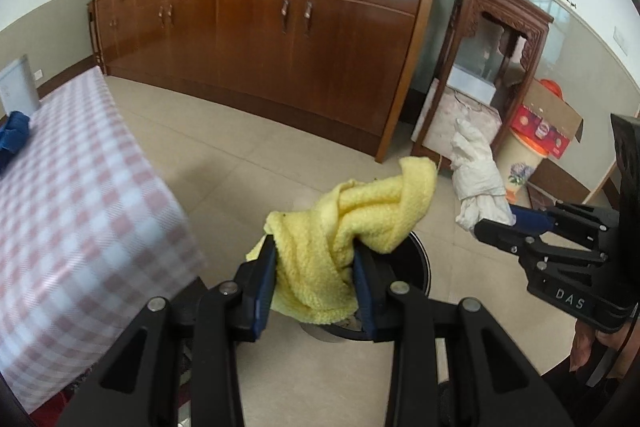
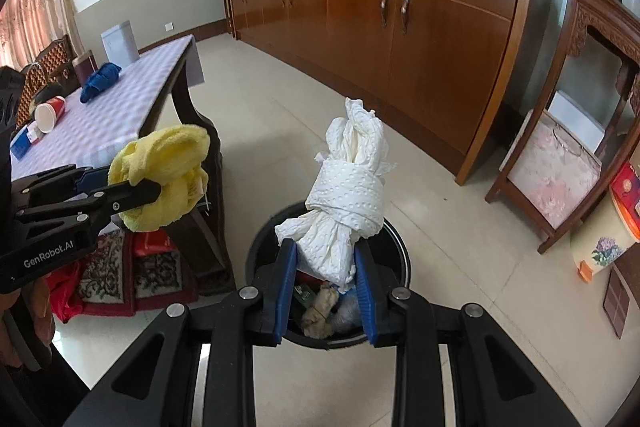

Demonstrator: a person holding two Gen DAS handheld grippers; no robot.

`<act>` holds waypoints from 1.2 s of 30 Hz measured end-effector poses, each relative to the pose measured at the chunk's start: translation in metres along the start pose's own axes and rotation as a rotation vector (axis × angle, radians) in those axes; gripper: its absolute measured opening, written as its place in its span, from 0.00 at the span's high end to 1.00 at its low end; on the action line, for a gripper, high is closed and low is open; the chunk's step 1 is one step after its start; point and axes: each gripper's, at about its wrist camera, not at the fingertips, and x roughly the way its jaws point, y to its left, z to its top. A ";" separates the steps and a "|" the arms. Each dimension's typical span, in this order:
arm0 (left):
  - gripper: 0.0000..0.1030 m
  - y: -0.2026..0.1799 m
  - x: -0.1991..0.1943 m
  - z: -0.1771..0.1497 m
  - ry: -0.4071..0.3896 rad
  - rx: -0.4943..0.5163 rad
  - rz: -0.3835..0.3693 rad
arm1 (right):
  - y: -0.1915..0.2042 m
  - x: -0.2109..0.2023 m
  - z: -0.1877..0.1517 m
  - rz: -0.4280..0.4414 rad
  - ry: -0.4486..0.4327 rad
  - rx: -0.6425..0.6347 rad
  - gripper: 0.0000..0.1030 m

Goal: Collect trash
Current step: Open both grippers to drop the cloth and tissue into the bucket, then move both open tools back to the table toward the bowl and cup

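My left gripper (image 1: 314, 251) is shut on a yellow cloth (image 1: 352, 215) and holds it above the black round trash bin (image 1: 420, 259) on the floor. My right gripper (image 2: 326, 251) is shut on a twisted wad of white paper towel (image 2: 348, 195) right above the same bin (image 2: 396, 239), which holds some trash. In the left wrist view the right gripper (image 1: 500, 223) with the white wad (image 1: 478, 171) is at the right. In the right wrist view the left gripper (image 2: 144, 187) with the yellow cloth (image 2: 168, 167) is at the left.
A table with a checked cloth (image 1: 80, 187) stands left of the bin; on it lie a blue cloth (image 2: 100, 77), a red paper cup (image 2: 50, 113) and a white box (image 2: 118, 43). A long wooden sideboard (image 2: 400, 27) and a carved stand (image 2: 580, 115) are behind.
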 end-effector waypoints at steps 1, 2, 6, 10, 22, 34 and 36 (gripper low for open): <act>0.64 -0.002 0.003 0.000 0.007 0.004 -0.004 | -0.002 0.002 -0.002 0.001 0.005 0.000 0.70; 0.64 -0.005 0.008 -0.001 0.016 0.010 -0.007 | -0.003 0.005 -0.004 0.001 0.013 -0.002 0.70; 0.64 -0.012 0.025 -0.005 0.062 0.023 -0.027 | -0.010 0.016 -0.011 0.008 0.039 -0.028 0.70; 0.64 -0.015 0.044 -0.011 0.120 0.029 -0.053 | -0.017 0.038 -0.019 0.022 0.092 -0.069 0.70; 0.60 -0.021 0.122 -0.031 0.302 0.046 -0.109 | -0.026 0.126 -0.043 0.111 0.274 -0.219 0.70; 0.00 0.018 0.099 -0.067 0.262 -0.104 0.049 | -0.046 0.146 -0.055 -0.025 0.291 -0.165 0.00; 0.00 0.019 0.086 -0.068 0.242 -0.094 0.075 | -0.050 0.138 -0.052 -0.046 0.275 -0.120 0.00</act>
